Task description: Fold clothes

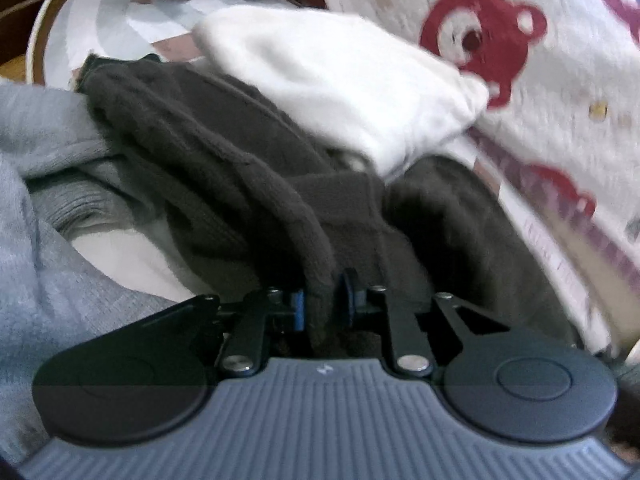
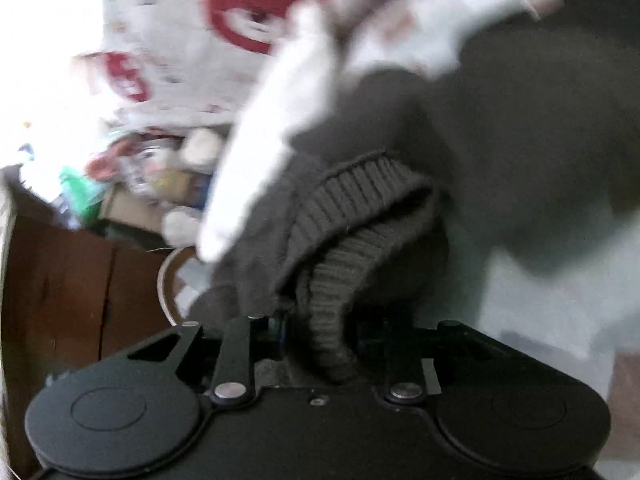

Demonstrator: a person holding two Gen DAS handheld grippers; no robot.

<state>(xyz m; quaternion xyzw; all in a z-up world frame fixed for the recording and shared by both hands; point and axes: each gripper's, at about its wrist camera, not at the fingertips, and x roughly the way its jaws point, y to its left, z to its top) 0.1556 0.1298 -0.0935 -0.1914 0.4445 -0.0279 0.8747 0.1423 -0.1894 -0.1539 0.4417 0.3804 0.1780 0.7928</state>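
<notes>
Left hand-held gripper (image 1: 323,300) and right hand-held gripper (image 2: 320,330) both clamped.

Both wrist views close, looking along fingers; share dark garment (image 1: 248,168), bear-print blanket (image 2: 168,52).

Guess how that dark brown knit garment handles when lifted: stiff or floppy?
Probably floppy: the dark brown knit garment lies in soft folds and sags between the left tongs and the right tongs. Likely grippy, not slippery, given its fuzzy ribbed cuff. Its loose ends may trail.
</notes>
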